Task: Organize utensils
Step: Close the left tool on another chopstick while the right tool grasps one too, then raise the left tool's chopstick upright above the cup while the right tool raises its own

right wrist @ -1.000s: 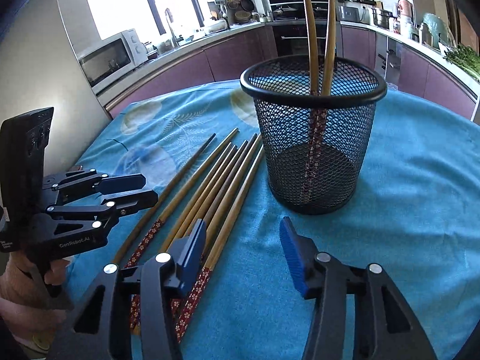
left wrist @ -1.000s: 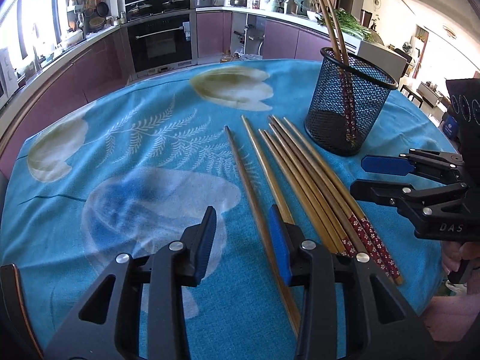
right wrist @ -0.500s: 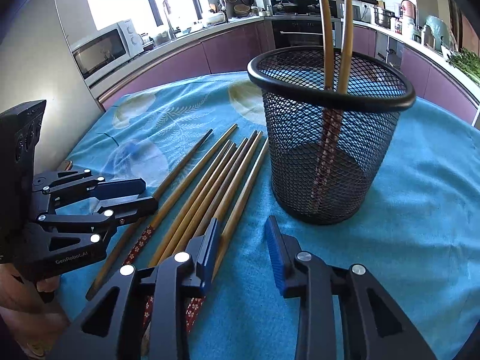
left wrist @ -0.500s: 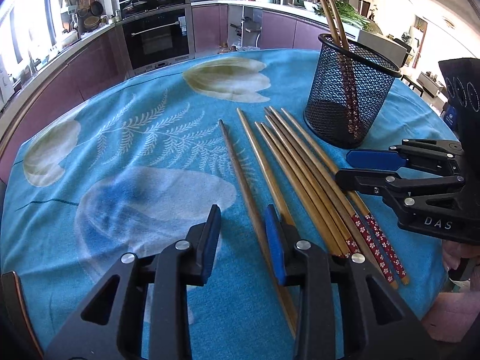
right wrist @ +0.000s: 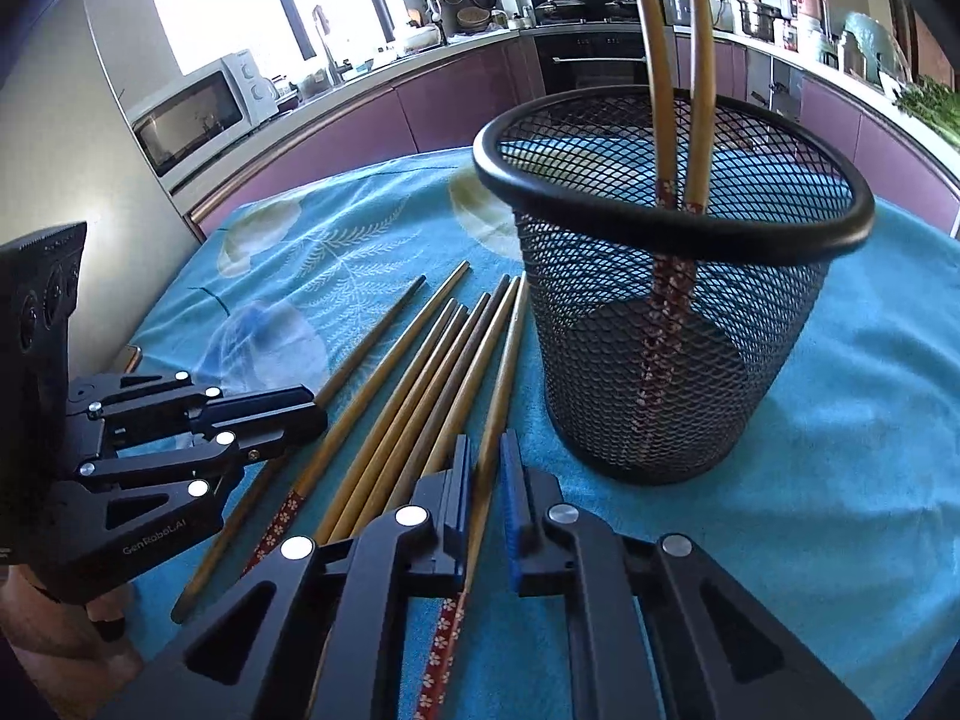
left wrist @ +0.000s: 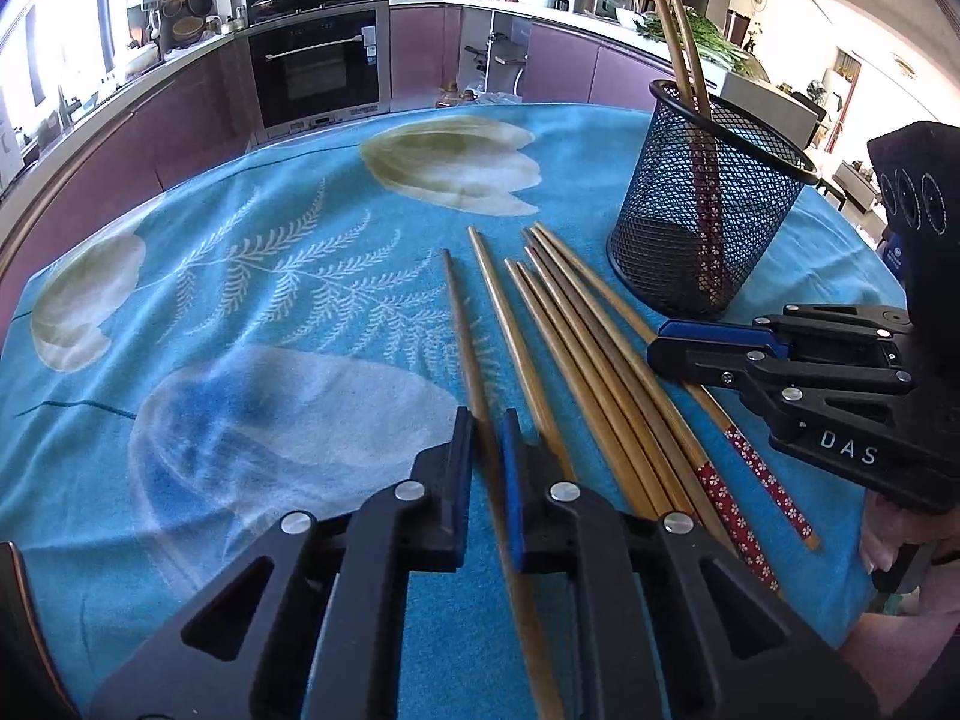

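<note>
Several wooden chopsticks [left wrist: 576, 348] lie side by side on the blue floral tablecloth [left wrist: 252, 276]. My left gripper [left wrist: 487, 438] is shut on the leftmost chopstick [left wrist: 463, 324], which lies on the cloth. My right gripper [right wrist: 485, 468] is shut on the rightmost chopstick [right wrist: 503, 372], the one nearest the black mesh cup [right wrist: 672, 336]. The cup stands upright and holds two chopsticks [right wrist: 678, 60]. In the left wrist view the cup [left wrist: 708, 204] is at the right, behind the right gripper [left wrist: 666, 348].
The left gripper [right wrist: 312, 414] shows at the left of the right wrist view. Kitchen counters, an oven [left wrist: 318, 60] and a microwave [right wrist: 198, 114] lie beyond the table. The table's edge runs close behind both grippers.
Both grippers have moved forward and down onto the chopsticks, and their jaws have closed from wide open to shut on one chopstick each.
</note>
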`<state>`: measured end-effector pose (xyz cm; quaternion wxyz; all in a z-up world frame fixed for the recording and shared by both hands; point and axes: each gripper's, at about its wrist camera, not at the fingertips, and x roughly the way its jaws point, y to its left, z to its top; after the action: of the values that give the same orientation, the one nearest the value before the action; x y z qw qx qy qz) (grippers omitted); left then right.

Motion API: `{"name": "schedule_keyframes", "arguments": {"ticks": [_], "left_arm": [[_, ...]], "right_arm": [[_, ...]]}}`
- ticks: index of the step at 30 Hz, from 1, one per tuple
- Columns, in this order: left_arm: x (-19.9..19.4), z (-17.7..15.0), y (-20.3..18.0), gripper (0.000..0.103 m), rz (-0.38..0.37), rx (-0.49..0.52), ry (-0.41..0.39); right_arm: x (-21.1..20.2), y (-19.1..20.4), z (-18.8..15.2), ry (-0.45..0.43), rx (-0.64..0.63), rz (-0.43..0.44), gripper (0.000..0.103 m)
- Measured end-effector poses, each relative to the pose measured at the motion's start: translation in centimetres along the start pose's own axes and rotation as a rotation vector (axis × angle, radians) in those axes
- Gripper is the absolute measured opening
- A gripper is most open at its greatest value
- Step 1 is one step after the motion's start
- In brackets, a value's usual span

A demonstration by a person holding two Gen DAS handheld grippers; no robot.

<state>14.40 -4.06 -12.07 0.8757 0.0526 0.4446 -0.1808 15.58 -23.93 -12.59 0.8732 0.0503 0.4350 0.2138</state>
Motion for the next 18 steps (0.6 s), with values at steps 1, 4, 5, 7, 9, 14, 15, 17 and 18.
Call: {"name": "schedule_keyframes", "arguments": {"ticks": [1, 4, 5, 7, 9, 14, 15, 17, 18], "left_arm": [[0.0, -0.1, 0.1, 0.01, -0.004, -0.007, -0.001], [-0.1, -0.1, 0.2, 0.008, -0.009, -0.02, -0.004], [-0.1, -0.2, 0.3, 0.008, -0.01, -0.023, -0.005], [-0.4, -0.4, 0.4, 0.008, -0.01, -0.028, -0.009], [-0.7, -0.4, 0.4, 0.008, -0.016, -0.029, -0.017], [-2.2, -0.4, 0.5, 0.008, -0.038, -0.03, -0.043], [-2.4, -0.5, 0.5, 0.008, -0.041, -0.029, -0.048], [-3.2, -0.3, 0.5, 0.008, -0.054, -0.029, -0.061], [-3.5, -0.3, 0.5, 0.008, -0.061, -0.029, -0.067]], "right_arm": [[0.0, -0.1, 0.0, -0.001, 0.008, 0.005, 0.007], [-0.3, -0.3, -0.1, -0.007, 0.023, 0.015, 0.006], [-0.4, -0.4, -0.1, -0.01, 0.027, 0.018, 0.006], [-0.7, -0.6, -0.2, -0.015, 0.032, 0.024, 0.006], [-1.1, -0.7, -0.3, -0.02, 0.037, 0.037, 0.006], [-2.2, -0.8, -0.3, -0.04, 0.033, 0.067, 0.006], [-2.5, -0.8, -0.3, -0.048, 0.03, 0.077, 0.006], [-3.1, -0.7, -0.4, -0.062, 0.024, 0.089, 0.006], [-3.5, -0.7, -0.4, -0.069, 0.022, 0.096, 0.006]]}}
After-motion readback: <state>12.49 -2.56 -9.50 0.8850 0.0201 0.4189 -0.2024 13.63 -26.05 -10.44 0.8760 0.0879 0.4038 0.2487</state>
